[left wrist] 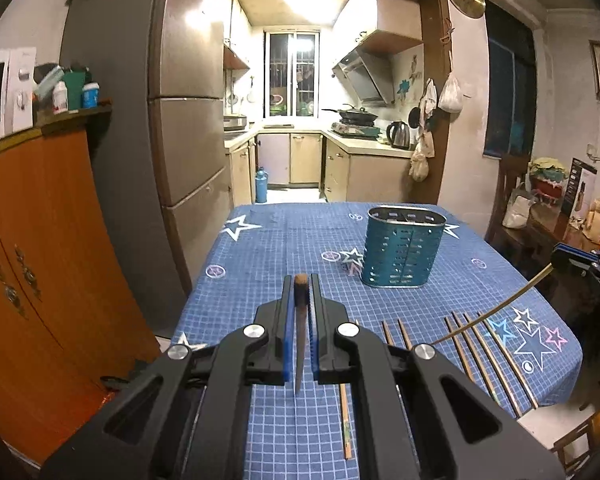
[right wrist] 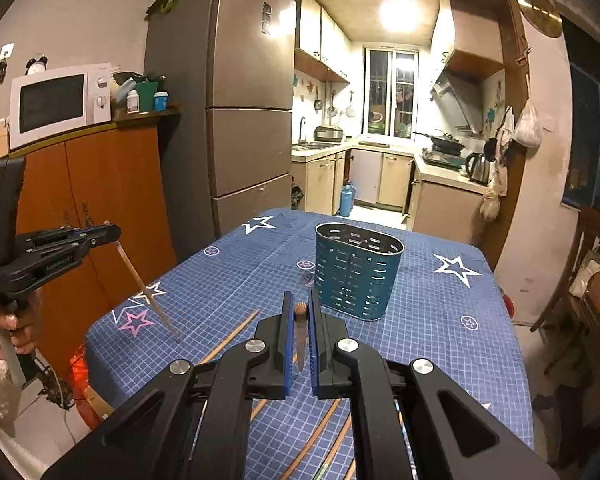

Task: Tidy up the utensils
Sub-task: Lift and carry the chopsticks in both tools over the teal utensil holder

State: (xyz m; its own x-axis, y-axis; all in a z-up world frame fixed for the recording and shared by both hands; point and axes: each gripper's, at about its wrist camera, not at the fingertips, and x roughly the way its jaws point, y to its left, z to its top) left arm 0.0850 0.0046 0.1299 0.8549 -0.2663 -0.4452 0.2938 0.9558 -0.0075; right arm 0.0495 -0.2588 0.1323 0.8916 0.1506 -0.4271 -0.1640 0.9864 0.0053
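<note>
A teal perforated utensil holder (left wrist: pixel 402 252) (right wrist: pixel 356 272) stands upright on the blue star-patterned tablecloth (left wrist: pixel 284 248) (right wrist: pixel 440 312), beyond both grippers. My left gripper (left wrist: pixel 301 280) (right wrist: pixel 114 234) is shut on a wooden chopstick (left wrist: pixel 299 344) (right wrist: pixel 146 290), lifted off the table. At the table's right side, my right gripper (right wrist: pixel 300 298) (left wrist: pixel 556 256) is shut on another chopstick (right wrist: pixel 300 340) (left wrist: pixel 496 310), also raised. Several loose chopsticks (left wrist: pixel 480 356) (right wrist: pixel 230 338) lie on the cloth near the front edge. A person's hand (right wrist: pixel 4 328) grips the left tool's handle.
An orange wooden cabinet (left wrist: pixel 40 260) with a microwave (right wrist: pixel 56 104) on top and a tall grey fridge (right wrist: pixel 236 120) stand left of the table. Wooden chairs (left wrist: pixel 516 216) and cluttered furniture sit to the right. A kitchen doorway lies beyond the table's far edge.
</note>
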